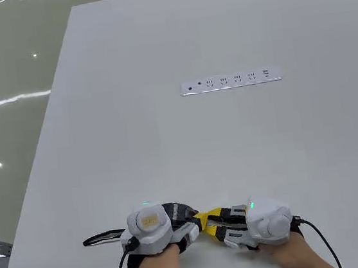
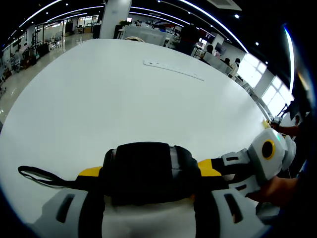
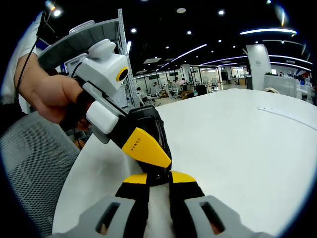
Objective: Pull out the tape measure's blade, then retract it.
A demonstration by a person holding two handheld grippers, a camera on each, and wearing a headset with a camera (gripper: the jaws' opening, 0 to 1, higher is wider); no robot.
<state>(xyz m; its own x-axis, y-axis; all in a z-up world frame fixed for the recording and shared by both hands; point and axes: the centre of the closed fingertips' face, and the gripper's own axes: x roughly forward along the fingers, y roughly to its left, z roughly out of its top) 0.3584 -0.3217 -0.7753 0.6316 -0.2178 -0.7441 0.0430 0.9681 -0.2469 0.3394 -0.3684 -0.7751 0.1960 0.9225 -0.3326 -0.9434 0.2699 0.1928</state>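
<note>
At far left, a strap (image 2: 42, 174) trailed from the case across the white table (image 1: 167, 142). The left gripper (image 2: 149, 171) was clamped on the tape measure (image 3: 151, 121), a black case held near the table's front edge, with a yellow fingertip pressed to each side. The right gripper (image 3: 158, 174) met it nose to nose. Its jaws were drawn almost together at the case's mouth, probably on the blade's end hook, though that part was too small to confirm. No length of blade could be seen, so the pull appeared barely begun.

To do the step well, the left clamp should stay firm and unmoving while the right gripper draws straight away along the line of the mouth, level with the table, so the blade does not twist or kink. On the return, the blade is best guided in under grip, since a freed blade could snap back.

The left gripper view showed the strap and the case's broad back but hid the mouth. The right gripper view showed the mouth side and the hand (image 3: 49, 96) carrying the left gripper. The head view placed a power strip (image 1: 231, 81) well apart, farther up the table.
</note>
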